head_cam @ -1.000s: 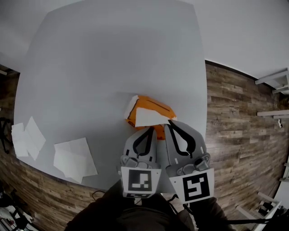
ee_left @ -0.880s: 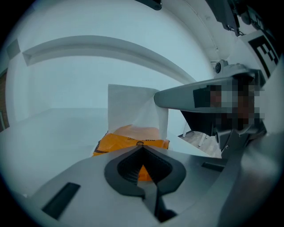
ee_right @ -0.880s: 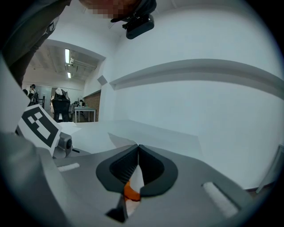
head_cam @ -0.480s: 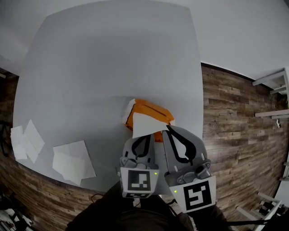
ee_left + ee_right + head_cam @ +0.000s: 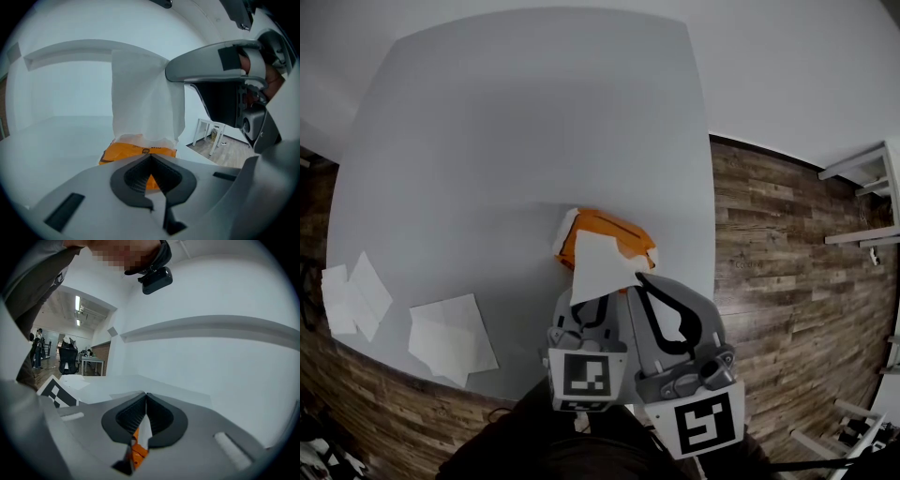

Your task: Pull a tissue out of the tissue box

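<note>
Pulling is under way: the right tongs (image 5: 146,394) are clenched on the tissue (image 5: 595,267), lifted above the orange tissue box (image 5: 609,230) on the counter (image 5: 506,141). The left tongs (image 5: 150,157) are clenched, apparently pinching the box's near edge. Next, the right should draw the sheet up, clear of the box.

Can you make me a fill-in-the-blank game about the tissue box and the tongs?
1. The tissue box is coloured ____.
2. The white tissue sticking out of it is pinched by the tongs in the person's ____ hand.
3. Loose tissues lie on the gray table, toward the ____ of the head view.

Missing words: orange; right; left.
</note>
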